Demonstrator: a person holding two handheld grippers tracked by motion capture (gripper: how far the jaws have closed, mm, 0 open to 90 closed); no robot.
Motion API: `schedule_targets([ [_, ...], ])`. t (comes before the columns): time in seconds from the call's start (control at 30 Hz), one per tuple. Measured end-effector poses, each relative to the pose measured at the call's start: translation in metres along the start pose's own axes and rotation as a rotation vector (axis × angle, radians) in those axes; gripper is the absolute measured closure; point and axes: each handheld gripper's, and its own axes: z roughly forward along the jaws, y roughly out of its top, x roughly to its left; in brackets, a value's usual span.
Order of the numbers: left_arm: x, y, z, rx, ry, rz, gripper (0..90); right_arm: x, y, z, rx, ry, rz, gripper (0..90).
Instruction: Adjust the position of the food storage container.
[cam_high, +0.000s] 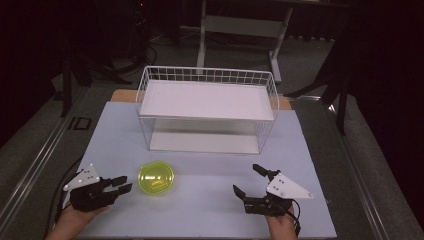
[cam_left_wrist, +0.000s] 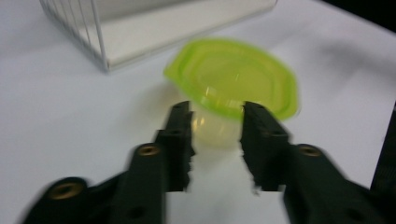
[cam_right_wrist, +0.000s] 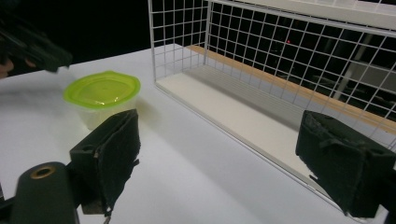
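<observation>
While a white wire rack (cam_high: 207, 107) stands at the back of the pale surface (cam_high: 210, 200), a small clear container with a lime-green lid (cam_high: 156, 178) sits just in front of the rack's left end. Left of the container, the left gripper (cam_high: 125, 186) points at it, jaws partly open, tips close beside the container's clear wall but holding nothing. Well to the container's right, the right gripper (cam_high: 248, 181) rests with jaws spread wide, empty.
</observation>
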Motion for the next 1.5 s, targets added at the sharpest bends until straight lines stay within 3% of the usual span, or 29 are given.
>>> schedule_targets([
  [0.03, 0.002, -0.002, 0.002, 0.031, 0.0, -0.011, 76.8, 0.0, 0.0, 0.001, 0.004, 0.001, 0.001, 13.5],
  [0.1, 0.007, -0.005, 0.007, 0.073, -0.01, -0.011, 86.0, -0.001, 0.0, 0.002, 0.006, 0.004, 0.005, 13.5],
  [0.17, 0.009, -0.008, 0.013, 0.123, -0.007, -0.008, 89.9, 0.0, 0.0, 0.002, 0.006, 0.008, 0.007, 13.6],
  [0.3, 0.011, -0.011, 0.022, 0.145, -0.024, -0.002, 90.0, 0.0, 0.0, 0.0, -0.002, 0.006, 0.001, 13.7],
  [0.5, -0.002, -0.009, 0.039, 0.168, -0.028, 0.027, 90.0, -0.001, 0.0, 0.0, 0.002, 0.004, 0.003, 13.9],
  [0.67, -0.003, -0.008, 0.047, 0.166, -0.034, 0.014, 90.0, 0.0, 0.0, 0.001, 0.006, 0.01, -0.003, 13.9],
  [0.73, -0.009, -0.007, 0.052, 0.186, -0.023, 0.045, 90.0, 0.0, 0.0, 0.0, 0.004, 0.013, -0.005, 14.0],
  [0.83, -0.013, -0.005, 0.057, 0.202, -0.024, 0.058, 90.0, -0.001, 0.0, -0.001, 0.004, 0.014, -0.001, 14.0],
  [0.93, -0.016, -0.001, 0.066, 0.208, -0.034, 0.041, 90.0, -0.002, -0.001, -0.001, 0.005, 0.018, 0.009, 14.1],
  [1.13, -0.027, 0.013, 0.09, 0.218, -0.033, 0.066, 90.0, -0.002, 0.0, -0.002, 0.002, 0.021, 0.001, 14.1],
  [1.37, -0.038, 0.027, 0.119, 0.218, -0.06, 0.062, 90.0, -0.003, -0.001, -0.002, 0.009, 0.031, 0.003, 14.2],
  [1.5, -0.043, 0.03, 0.127, 0.217, -0.078, 0.063, 90.0, -0.003, -0.001, -0.002, 0.013, 0.036, 0.003, 14.2],
])
